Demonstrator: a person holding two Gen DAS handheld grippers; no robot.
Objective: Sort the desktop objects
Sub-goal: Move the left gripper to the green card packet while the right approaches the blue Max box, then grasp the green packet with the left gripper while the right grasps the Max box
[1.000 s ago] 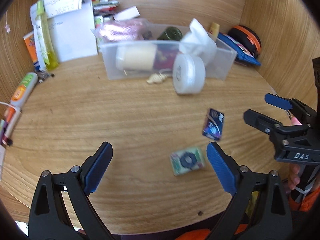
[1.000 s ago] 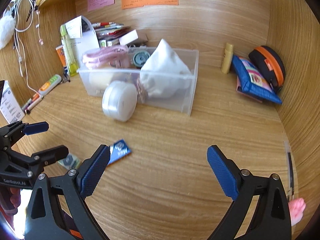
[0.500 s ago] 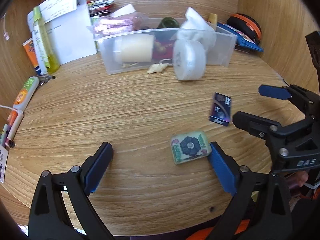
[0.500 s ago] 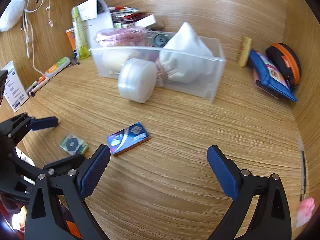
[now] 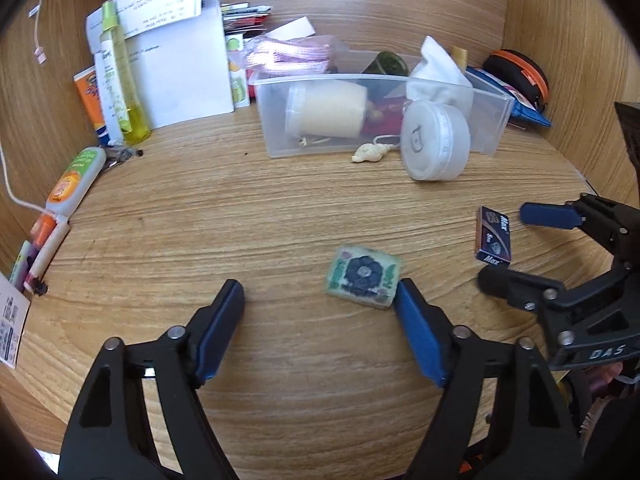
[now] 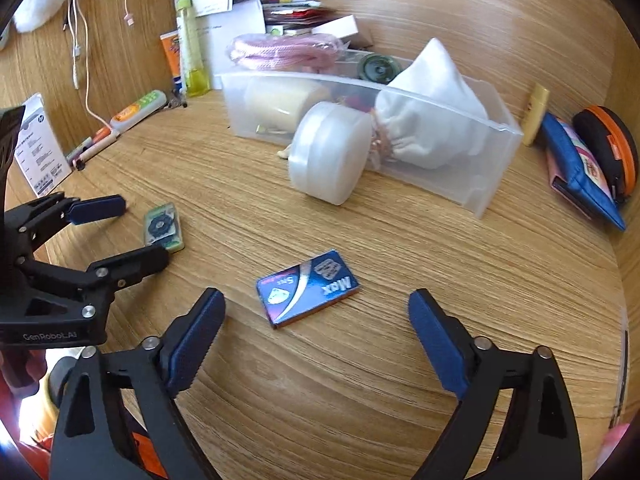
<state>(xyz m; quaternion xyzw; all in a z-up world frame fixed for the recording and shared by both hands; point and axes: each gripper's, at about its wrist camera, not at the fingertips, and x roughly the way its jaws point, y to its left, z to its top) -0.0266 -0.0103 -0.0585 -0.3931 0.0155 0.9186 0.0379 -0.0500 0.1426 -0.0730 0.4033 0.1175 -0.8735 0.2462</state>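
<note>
A small green box with a dark flower print lies flat on the wooden desk. My left gripper hovers low over it, jaws closing; the box sits just ahead of the right finger, with no pad pressing on it. A blue "Max" box lies flat between and just ahead of my right gripper, whose jaws are also closing without touching it. In the right wrist view the left gripper frames the green box. In the left wrist view the right gripper straddles the blue box.
A clear plastic bin with a white cloth bag and other items stands behind, and a round white case leans on its front beside a small shell. Bottles, papers and pens line the left wall. A blue pouch lies at right.
Both grippers have come lower and closer to the desk. Each pair of jaws has narrowed. The blue box now sits centred before the right gripper, the green box at the left gripper's right finger.
</note>
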